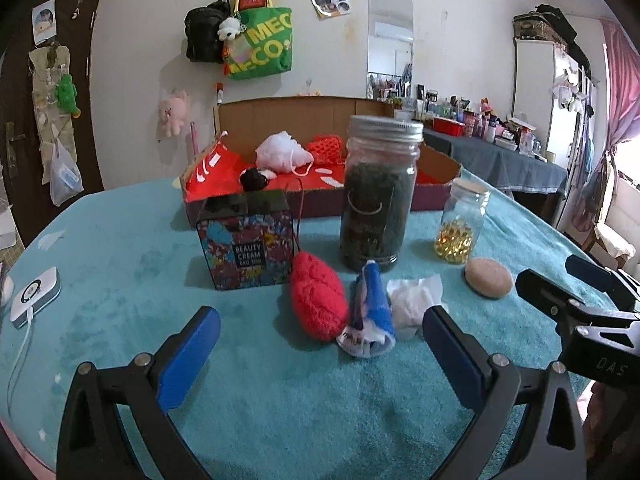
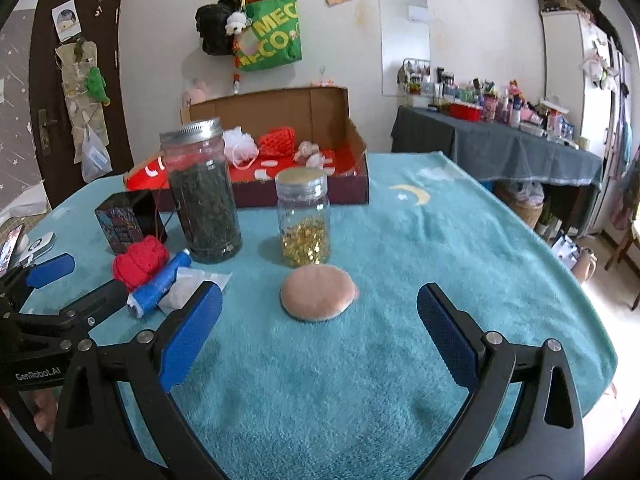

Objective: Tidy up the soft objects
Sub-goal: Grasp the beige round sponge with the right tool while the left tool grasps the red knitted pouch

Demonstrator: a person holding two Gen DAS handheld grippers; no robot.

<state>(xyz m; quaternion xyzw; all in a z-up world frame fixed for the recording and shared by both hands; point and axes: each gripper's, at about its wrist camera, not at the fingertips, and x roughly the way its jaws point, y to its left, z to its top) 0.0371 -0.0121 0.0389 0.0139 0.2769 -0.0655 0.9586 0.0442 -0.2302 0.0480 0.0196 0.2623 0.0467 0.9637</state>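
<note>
On the teal cloth lie a red knitted pouch (image 1: 318, 300), a blue-and-white tube (image 1: 370, 312), a white crumpled tissue (image 1: 412, 306) and a beige round puff (image 1: 488, 278). My left gripper (image 1: 320, 350) is open and empty just in front of the pouch and tube. My right gripper (image 2: 318, 320) is open and empty, its fingers either side of the puff (image 2: 318, 292), a little short of it. The pouch (image 2: 140, 262), tube (image 2: 160, 284) and tissue (image 2: 188, 286) show at the left of the right wrist view. The open cardboard box (image 1: 320, 196) behind holds a white mesh ball (image 1: 282, 152) and other soft items.
A tall jar of dark leaves (image 1: 378, 196), a small jar of yellow capsules (image 1: 462, 224) and a printed beauty cream box (image 1: 248, 244) stand between the soft items and the cardboard box. A white device with a cable (image 1: 34, 296) lies at the left.
</note>
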